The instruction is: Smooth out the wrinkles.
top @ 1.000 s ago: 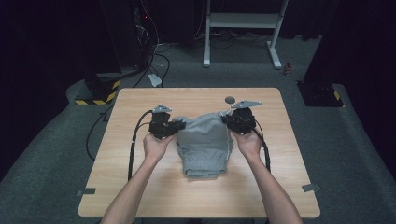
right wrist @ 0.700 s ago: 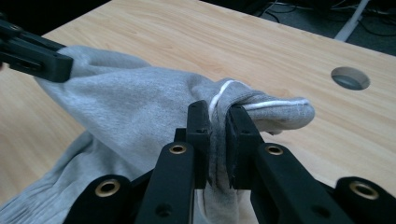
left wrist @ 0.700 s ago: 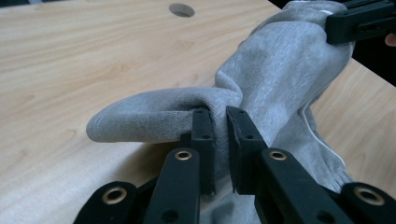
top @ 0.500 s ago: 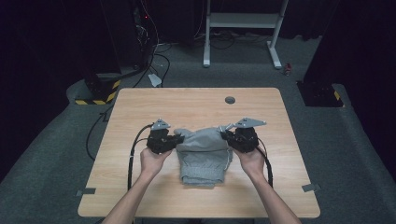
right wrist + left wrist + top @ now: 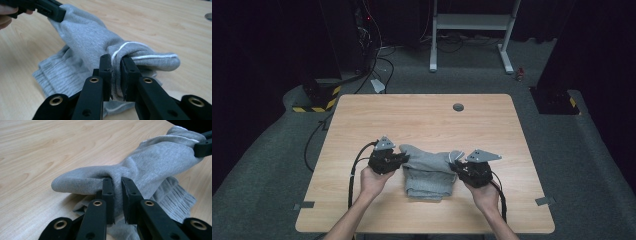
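The person is folding a grey garment (image 5: 428,170) on the near half of the wooden table (image 5: 422,117), and both claws are pinching it. The left gripper (image 5: 398,159) is clamping the fabric's far left corner, and the right gripper (image 5: 458,167) is gripping the far right corner, where a white seam line is showing. Between them the held edge is running left to right, stretched and lifted just off the pile. The rest of the cloth is lying flat on the near side of both claws, ribbed hem toward the person. I'd judge the fold is turning on carrying that edge nearward, both hands equally close.
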### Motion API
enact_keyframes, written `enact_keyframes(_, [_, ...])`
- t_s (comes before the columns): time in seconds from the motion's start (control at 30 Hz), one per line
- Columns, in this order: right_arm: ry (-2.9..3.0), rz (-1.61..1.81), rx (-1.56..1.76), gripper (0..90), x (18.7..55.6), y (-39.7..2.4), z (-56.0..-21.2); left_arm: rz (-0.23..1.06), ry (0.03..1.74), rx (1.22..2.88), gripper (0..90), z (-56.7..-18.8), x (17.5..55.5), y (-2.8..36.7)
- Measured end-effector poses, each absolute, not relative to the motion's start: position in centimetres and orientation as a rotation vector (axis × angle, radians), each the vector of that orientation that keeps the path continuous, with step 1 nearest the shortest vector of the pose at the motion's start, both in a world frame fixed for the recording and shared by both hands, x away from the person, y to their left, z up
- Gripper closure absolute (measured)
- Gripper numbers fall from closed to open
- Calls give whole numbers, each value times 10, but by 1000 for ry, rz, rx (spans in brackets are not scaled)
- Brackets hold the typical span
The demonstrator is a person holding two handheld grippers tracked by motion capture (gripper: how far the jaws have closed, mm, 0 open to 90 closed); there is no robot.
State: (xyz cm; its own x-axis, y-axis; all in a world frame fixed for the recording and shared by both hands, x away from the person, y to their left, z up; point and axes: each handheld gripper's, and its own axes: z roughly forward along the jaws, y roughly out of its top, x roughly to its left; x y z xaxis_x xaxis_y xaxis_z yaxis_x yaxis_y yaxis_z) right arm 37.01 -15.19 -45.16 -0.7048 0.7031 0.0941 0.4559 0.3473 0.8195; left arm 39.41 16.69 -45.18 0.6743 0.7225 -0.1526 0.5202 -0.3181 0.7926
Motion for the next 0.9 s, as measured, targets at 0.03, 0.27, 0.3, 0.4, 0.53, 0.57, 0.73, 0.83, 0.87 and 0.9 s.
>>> enact_keyframes(0.03, [2343, 1284, 1030, 802, 367, -152, -454, 283, 960, 2001, 814, -453, 393, 166])
enact_keyframes(0.27, [2358, 1243, 1012, 797, 348, -151, -467, 288, 926, 2048, 813, -461, 379, 167])
enact_keyframes(0.3, [2362, 1236, 1015, 797, 347, -151, -469, 285, 926, 2053, 812, -463, 377, 167])
enact_keyframes(0.4, [2376, 1209, 1018, 794, 342, -151, -477, 288, 921, 2083, 812, -470, 372, 166])
enact_keyframes(0.53, [2392, 1167, 1026, 793, 338, -151, -487, 331, 899, 2153, 811, -479, 366, 161])
enact_keyframes(0.57, [2395, 1161, 1027, 793, 338, -151, -489, 331, 901, 2157, 810, -481, 365, 160])
enact_keyframes(0.73, [2405, 1134, 1033, 793, 335, -152, -494, 344, 897, 2179, 810, -489, 360, 158])
enact_keyframes(0.83, [2418, 1091, 1023, 792, 332, -151, -498, 343, 899, 2183, 809, -493, 357, 158])
enact_keyframes(0.87, [2419, 1086, 1021, 792, 332, -151, -500, 353, 896, 2186, 809, -494, 357, 158])
enact_keyframes(0.9, [2419, 1090, 1030, 792, 331, -151, -501, 352, 900, 2179, 809, -495, 357, 158])
